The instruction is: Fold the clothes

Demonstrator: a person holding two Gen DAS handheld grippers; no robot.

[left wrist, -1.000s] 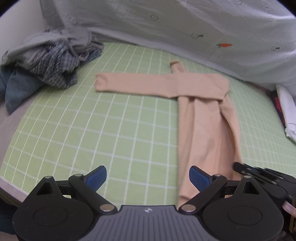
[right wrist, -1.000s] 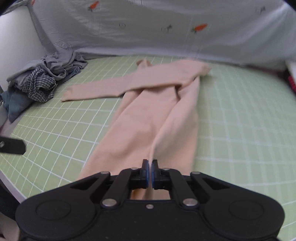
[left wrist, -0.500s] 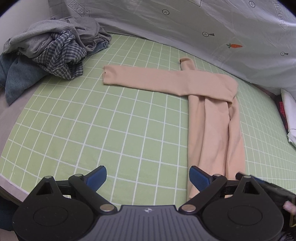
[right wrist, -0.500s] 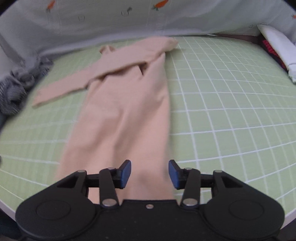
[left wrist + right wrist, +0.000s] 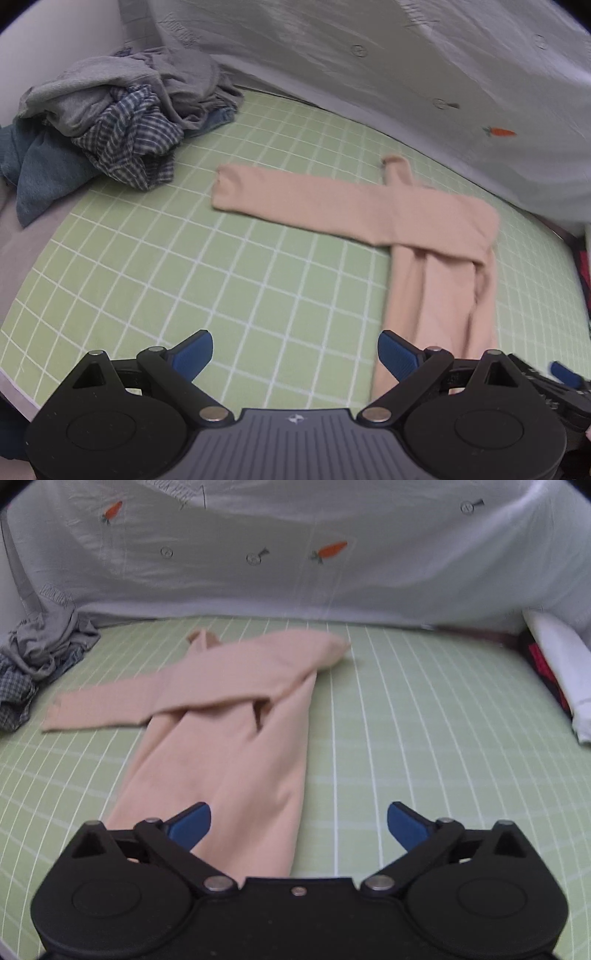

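A peach-beige garment, plain and unpatterned, lies on a light green sheet crossed by a white grid. Beside it, a heap of laundry mixes heather grey, blue-and-white check and faded denim blue. Behind hangs a pale grey-white cloth printed with small orange carrots and grey motifs. The black grippers carry blue pads. A white fabric sits by a red-and-black item.

A peach long-sleeved top lies flat ahead of the right jaws, its body folded into a narrow strip whose near hem reaches between them (nearer the left one). One sleeve stretches crosswise at the far end, well ahead of the left jaws.
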